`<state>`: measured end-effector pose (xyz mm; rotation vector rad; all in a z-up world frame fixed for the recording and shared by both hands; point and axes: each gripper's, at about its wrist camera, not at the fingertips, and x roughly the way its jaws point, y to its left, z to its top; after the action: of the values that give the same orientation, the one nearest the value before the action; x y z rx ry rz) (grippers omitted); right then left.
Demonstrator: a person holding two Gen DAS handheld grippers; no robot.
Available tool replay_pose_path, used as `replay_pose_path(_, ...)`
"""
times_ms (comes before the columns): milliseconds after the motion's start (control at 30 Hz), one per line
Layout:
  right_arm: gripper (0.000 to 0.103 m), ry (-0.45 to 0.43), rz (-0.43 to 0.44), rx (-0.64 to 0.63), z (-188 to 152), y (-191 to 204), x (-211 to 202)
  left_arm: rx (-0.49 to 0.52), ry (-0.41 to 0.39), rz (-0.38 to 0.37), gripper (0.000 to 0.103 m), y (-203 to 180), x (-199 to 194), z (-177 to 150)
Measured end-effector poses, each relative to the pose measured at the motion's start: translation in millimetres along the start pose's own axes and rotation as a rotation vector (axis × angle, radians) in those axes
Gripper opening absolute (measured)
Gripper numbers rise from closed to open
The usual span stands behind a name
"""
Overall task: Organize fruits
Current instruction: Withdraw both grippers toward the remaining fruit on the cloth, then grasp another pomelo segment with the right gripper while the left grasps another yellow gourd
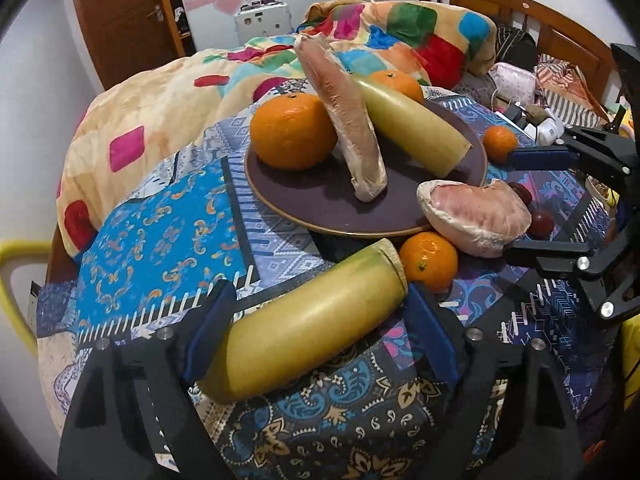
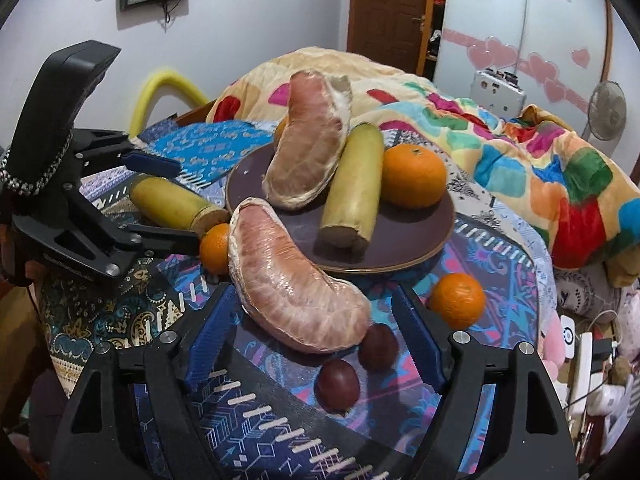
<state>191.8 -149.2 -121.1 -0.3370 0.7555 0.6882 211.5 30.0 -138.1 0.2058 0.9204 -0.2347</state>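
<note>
Both the left gripper [image 1: 316, 316] and right gripper [image 2: 316, 332] are matte black plastic, blue-padded jaws, silver screw heads.

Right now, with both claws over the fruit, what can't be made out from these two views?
- Orange behind the upper wrapped pink pomelo wedge: right wrist view, mostly hidden by it.
- Two small dark red round fruits: left wrist view, partly hidden behind the lower wrapped pink pomelo wedge.
- Bedside clutter: both views, edge-distorted, too small to identify.

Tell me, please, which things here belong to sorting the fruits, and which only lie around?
Belong to the job:
- brown plate
- banana pieces
- pomelo segments
- oranges
- two dark red fruits
- left tongs, right tongs

Only lying around:
- colourful blanket
- standing fan
- chargers and cables
</note>
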Motion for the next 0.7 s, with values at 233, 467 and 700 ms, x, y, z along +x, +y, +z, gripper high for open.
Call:
replay_pose_path(233, 0.077, 0.038, 0.043, 0.018, 2.4, -3.4, 10.0, -0.024, 0.003, 0.021, 0.062, 5.0, -7.4, -6.8)
replay_pose_path(467, 0.067, 0.041, 0.049, 0.006, 3.0, 0.5, 8.7, -0.133, 0.060, 0.009, 0.056, 24.2, -17.4, -17.5)
replay_pose_path(700, 0.038, 0.072, 0.052, -0.041, 8.0, 20.1, -3.6, -0.111, 0.086, 0.034, 0.056, 14.5, -33.5, -28.1)
